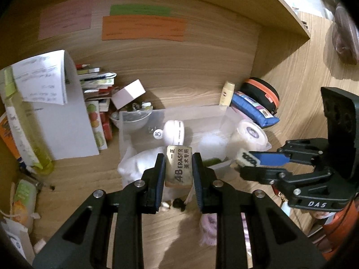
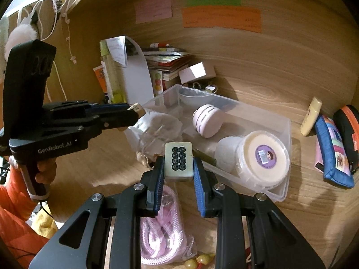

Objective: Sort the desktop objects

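Note:
My left gripper (image 1: 179,168) is shut on a worn beige 4B eraser (image 1: 178,167), held just in front of the clear plastic bin (image 1: 125,134). My right gripper (image 2: 178,164) is shut on a white mahjong tile (image 2: 179,160) with black circles, at the bin's near rim (image 2: 258,190). In the left wrist view the right gripper (image 1: 244,160) comes in from the right with the tile (image 1: 245,158). In the right wrist view the left gripper (image 2: 134,112) comes in from the left with the eraser (image 2: 137,109). The bin holds a pink round device (image 2: 207,121), a white lidded tub (image 2: 262,157) and a clear bag (image 2: 157,130).
A pink cord in a bag (image 2: 161,231) lies on the desk under my right gripper. Books (image 2: 166,60), a white box (image 2: 196,71), a green bottle (image 2: 111,78) and papers stand behind the bin. A blue pouch (image 2: 334,157), black-orange case (image 2: 347,134) and small tube (image 2: 310,116) lie right.

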`<state>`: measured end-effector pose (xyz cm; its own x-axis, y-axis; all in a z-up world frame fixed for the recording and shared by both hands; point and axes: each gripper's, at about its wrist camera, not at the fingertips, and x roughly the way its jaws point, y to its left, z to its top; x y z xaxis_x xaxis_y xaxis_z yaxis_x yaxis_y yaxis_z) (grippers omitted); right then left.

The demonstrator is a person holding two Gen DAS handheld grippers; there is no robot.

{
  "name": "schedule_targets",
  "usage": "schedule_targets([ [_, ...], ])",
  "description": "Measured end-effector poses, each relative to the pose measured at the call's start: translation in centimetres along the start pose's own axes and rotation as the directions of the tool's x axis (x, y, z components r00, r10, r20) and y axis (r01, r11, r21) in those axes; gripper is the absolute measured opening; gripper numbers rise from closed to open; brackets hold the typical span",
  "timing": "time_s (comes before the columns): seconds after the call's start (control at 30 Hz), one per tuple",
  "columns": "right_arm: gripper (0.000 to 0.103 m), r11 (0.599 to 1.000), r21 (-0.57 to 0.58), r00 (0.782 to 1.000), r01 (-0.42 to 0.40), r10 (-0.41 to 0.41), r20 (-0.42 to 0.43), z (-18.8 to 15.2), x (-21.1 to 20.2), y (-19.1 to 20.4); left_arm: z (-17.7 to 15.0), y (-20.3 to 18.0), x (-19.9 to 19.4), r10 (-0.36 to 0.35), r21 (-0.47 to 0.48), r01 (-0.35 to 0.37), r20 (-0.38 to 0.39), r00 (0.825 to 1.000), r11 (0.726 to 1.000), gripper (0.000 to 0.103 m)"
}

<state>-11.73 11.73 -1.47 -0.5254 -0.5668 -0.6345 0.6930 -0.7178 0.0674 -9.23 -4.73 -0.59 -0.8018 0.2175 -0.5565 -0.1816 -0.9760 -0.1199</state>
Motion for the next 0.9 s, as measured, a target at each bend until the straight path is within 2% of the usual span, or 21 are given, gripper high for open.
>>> schedule_targets([
  [0.47, 0.022, 1.0, 0.0, 0.999, -0.01, 0.01, -0.045, 1.5, 3.5, -1.1, 0.5, 1.4, 3.5, -0.043, -0.028, 0.041, -0.047, 0.998, 0.999, 0.023],
  [0.9, 0.022, 0.999, 0.01, 0.999, -0.034, 0.034, -0.043, 2.3, 4.5, -1.4, 0.2, 2.0, 4.9, -0.065, -0.059, 0.06, -0.088, 0.994, 0.996, 0.023],
])
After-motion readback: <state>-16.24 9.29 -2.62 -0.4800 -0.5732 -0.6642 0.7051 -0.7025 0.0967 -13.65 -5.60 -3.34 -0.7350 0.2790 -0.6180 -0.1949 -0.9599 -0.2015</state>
